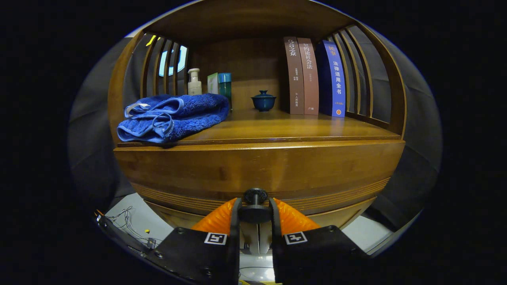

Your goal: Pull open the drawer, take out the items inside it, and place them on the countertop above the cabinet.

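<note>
Clamping the hand-held gripper (254,211), both orange fingers (219,218) pressing on the round black drawer knob (254,197) of the shut wooden drawer (257,168). Lying on the wooden worktop (293,126) above: folded blue towel (172,116).

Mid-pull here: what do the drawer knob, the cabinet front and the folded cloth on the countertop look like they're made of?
Round black drawer knob, clamped between the orange fingers of the tool: dark matte, metal or plastic, unclear. Brown cabinet front: varnished wood, grain and glossy sheen showing. Folded blue cloth: terry towelling, fuzzy pile with smooth hemmed edges.
</note>
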`<action>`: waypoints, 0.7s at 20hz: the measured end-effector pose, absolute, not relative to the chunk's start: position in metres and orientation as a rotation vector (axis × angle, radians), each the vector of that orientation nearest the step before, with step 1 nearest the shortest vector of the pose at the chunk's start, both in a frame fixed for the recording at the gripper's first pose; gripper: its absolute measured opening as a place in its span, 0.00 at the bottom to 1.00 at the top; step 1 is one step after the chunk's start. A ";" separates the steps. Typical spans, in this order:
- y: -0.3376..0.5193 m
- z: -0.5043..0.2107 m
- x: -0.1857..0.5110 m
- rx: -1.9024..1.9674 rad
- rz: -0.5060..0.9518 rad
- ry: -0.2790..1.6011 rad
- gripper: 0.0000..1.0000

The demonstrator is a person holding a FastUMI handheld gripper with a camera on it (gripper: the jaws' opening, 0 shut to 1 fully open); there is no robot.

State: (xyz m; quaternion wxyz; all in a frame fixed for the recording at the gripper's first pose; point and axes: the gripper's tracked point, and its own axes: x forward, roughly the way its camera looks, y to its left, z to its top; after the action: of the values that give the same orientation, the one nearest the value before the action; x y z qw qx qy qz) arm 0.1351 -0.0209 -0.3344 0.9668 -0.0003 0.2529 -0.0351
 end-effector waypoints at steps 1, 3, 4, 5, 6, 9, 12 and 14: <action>-0.021 -0.334 0.132 -0.002 -0.069 0.518 0.38; -0.018 -0.332 0.119 0.014 -0.070 0.531 0.38; -0.017 -0.331 0.110 0.015 -0.070 0.533 0.38; -0.016 -0.329 0.101 0.010 -0.066 0.536 0.38; -0.015 -0.328 0.090 0.006 -0.062 0.541 0.38; -0.014 -0.323 0.058 0.021 -0.064 0.555 0.38; -0.013 -0.319 0.030 0.027 -0.067 0.567 0.37; -0.010 -0.316 0.015 0.033 -0.063 0.571 0.37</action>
State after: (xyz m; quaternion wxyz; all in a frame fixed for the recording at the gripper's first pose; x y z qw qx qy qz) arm 0.0145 -0.0098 -0.3164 0.9589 0.0163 0.2817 -0.0309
